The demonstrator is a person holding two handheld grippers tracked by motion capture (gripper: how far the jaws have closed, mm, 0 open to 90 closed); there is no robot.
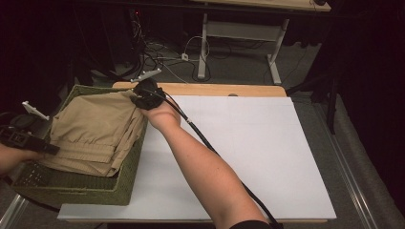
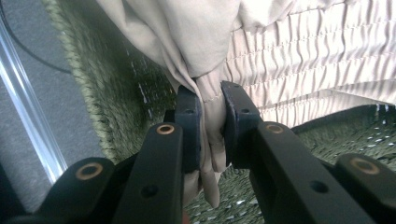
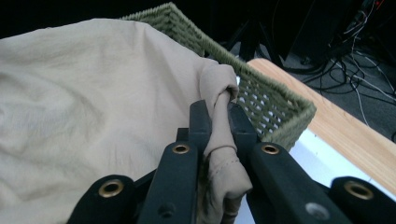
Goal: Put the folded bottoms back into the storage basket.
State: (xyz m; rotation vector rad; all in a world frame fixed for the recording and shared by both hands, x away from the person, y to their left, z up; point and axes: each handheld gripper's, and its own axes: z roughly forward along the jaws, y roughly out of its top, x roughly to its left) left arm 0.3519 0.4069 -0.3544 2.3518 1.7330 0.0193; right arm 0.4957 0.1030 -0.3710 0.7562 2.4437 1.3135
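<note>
High view: folded tan trousers [image 1: 93, 131] are seen lying in a green basket [image 1: 76, 193] at the table's left edge, long axis running from near-left to far-right. The left gripper [image 1: 45, 149] is clamped on the near-left corner, the right gripper [image 1: 138, 101] on the far-right corner. Basket walls hem the cloth; open white board [image 1: 248, 157] is spread rightward.

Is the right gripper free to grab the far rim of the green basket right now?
Probably not as things stand: the right gripper is shut on a bunched corner of the beige garment, though the basket rim lies close beside it, unobstructed.
</note>
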